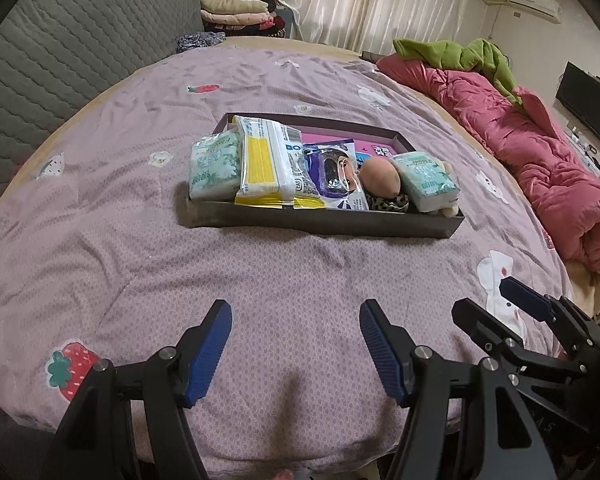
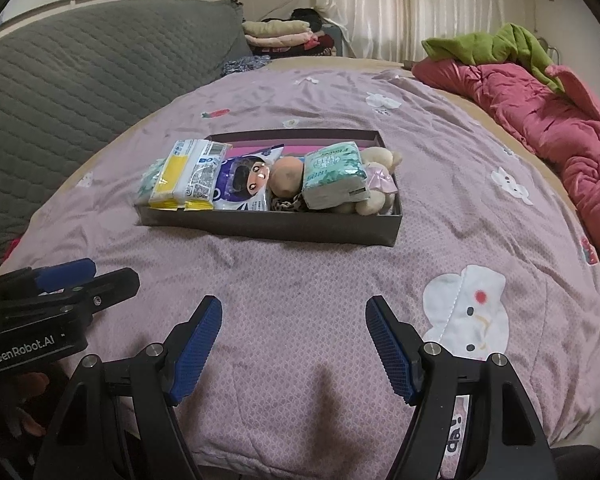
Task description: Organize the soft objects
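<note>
Both tools hang over the mauve patterned quilt of the bed, pointed down and forward. The left tool has its 2 blue ribbed pads spread wide with only quilt showing between them. The right tool is spread just as wide and also holds nothing; it sits close beside the left one.

Straight ahead of both tools, well apart from the fingertips, lies the shallow dark cardboard box, already packed. From the left tool's side to the right: a mint-green tissue pack, a yellow-and-white plastic-wrapped pack, a purple-and-white printed pouch, a round tan soft ball over a leopard-print scrap, and a second mint-green tissue pack lying on a beige plush toy with a pink bow.

My judgement: the sorting looks nearly or fully done. The risks lie in any further reach. The second tissue pack rests high on the plush toy, so a nudge could tip it over the box's low wall. The yellow pack overhangs the near wall and could slide out. The box sits on soft bedding and may tilt under pressure.
</note>
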